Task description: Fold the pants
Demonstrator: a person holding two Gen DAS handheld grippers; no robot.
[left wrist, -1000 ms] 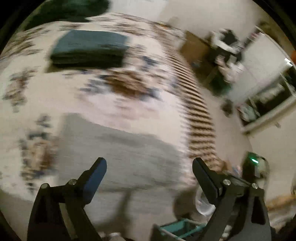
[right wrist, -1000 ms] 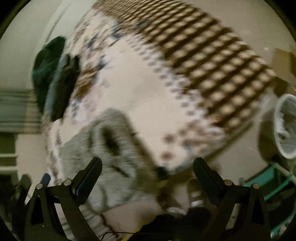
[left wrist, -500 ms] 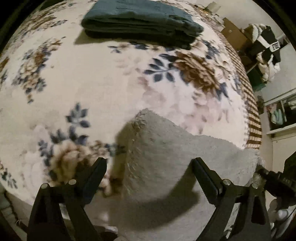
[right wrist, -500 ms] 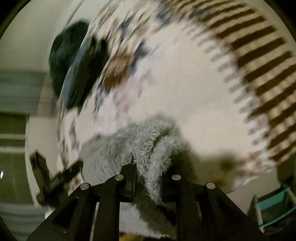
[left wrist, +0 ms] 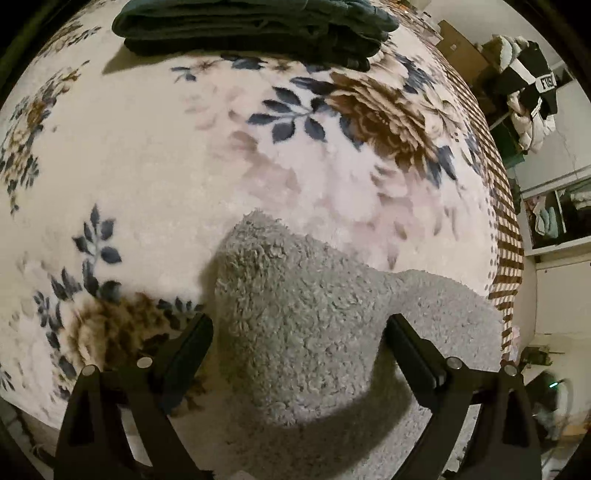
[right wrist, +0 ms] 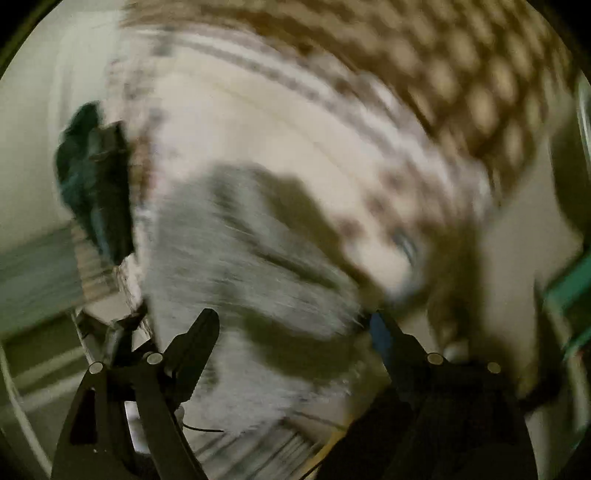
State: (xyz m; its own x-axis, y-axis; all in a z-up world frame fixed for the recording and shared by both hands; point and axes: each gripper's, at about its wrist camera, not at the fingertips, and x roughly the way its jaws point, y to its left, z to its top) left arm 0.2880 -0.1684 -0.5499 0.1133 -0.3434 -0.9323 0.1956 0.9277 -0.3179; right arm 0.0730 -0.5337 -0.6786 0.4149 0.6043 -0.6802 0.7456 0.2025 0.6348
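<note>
With both the left tool (left wrist: 297, 343) and right tool (right wrist: 291, 332) spread, nothing pinched, the right just reopened, we should pinch the grey fleece pants (left wrist: 306, 325) at an edge, not mid-panel.

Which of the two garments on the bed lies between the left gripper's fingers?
The fluffy grey pants, still loose, lie between the open left gripper; the dark green garment sits neatly folded at the far edge.
</note>
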